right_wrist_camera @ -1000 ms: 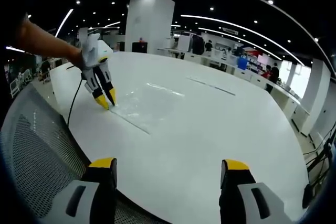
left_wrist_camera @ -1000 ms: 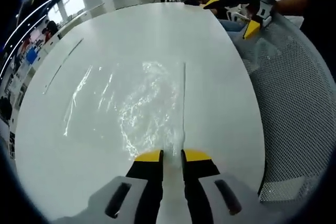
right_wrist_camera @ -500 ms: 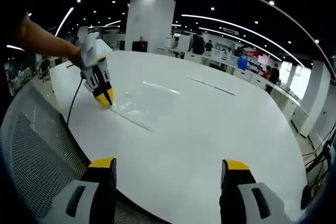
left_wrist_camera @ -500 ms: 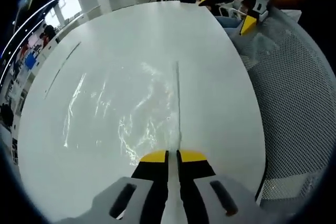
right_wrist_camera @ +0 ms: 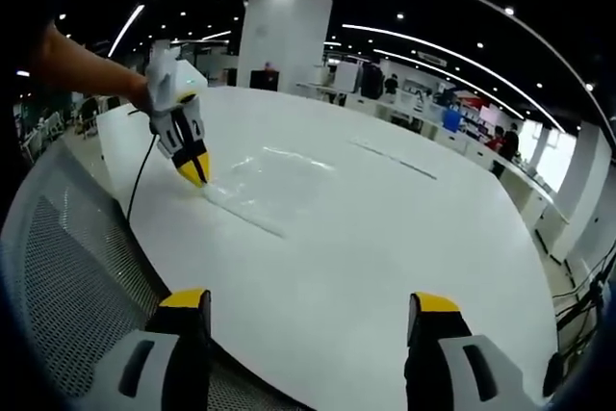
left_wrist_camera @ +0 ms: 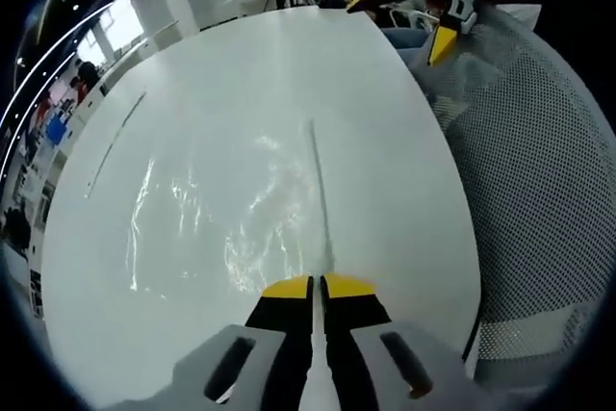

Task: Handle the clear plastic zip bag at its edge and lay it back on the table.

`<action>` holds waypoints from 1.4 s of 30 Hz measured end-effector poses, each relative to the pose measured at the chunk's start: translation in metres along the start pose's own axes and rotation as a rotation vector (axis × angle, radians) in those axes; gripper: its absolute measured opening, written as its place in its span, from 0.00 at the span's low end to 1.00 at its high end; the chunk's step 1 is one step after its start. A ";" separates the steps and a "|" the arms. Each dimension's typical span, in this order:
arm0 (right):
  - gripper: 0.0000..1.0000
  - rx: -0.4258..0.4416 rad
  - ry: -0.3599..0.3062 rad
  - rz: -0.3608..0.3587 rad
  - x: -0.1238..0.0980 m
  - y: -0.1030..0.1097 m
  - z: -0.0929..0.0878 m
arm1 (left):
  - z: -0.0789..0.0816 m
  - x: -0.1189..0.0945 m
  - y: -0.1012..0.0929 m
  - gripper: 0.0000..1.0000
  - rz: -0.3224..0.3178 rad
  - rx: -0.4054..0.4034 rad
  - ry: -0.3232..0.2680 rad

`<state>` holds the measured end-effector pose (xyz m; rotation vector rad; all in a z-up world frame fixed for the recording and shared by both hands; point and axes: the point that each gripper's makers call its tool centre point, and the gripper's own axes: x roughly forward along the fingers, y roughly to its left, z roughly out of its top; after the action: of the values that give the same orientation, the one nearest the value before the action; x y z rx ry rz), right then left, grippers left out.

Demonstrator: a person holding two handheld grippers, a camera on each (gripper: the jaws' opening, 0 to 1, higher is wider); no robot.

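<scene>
Left gripper [left_wrist_camera: 317, 285] pinched shut on the zip bag [left_wrist_camera: 231, 214] at its sealed edge, bag spread flat on the white table [left_wrist_camera: 241, 74]. Right gripper [right_wrist_camera: 305, 301] wide apart, holding nothing, near the mesh chair [right_wrist_camera: 67, 267].

The left gripper view sits close above the round white table [left_wrist_camera: 241, 93], looking along its jaws. The right gripper view faces the same table [right_wrist_camera: 385, 228] from farther back, probably beyond its rim.
</scene>
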<state>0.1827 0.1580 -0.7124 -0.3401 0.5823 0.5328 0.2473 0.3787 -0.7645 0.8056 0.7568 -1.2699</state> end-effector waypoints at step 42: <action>0.62 -0.136 -0.061 0.162 0.013 0.025 0.057 | 0.036 -0.029 -0.021 0.00 0.009 0.085 -0.080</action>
<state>0.2027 0.2087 -0.6793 -0.4063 0.5181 0.7384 0.2242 0.3605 -0.7228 0.8206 0.6381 -1.3251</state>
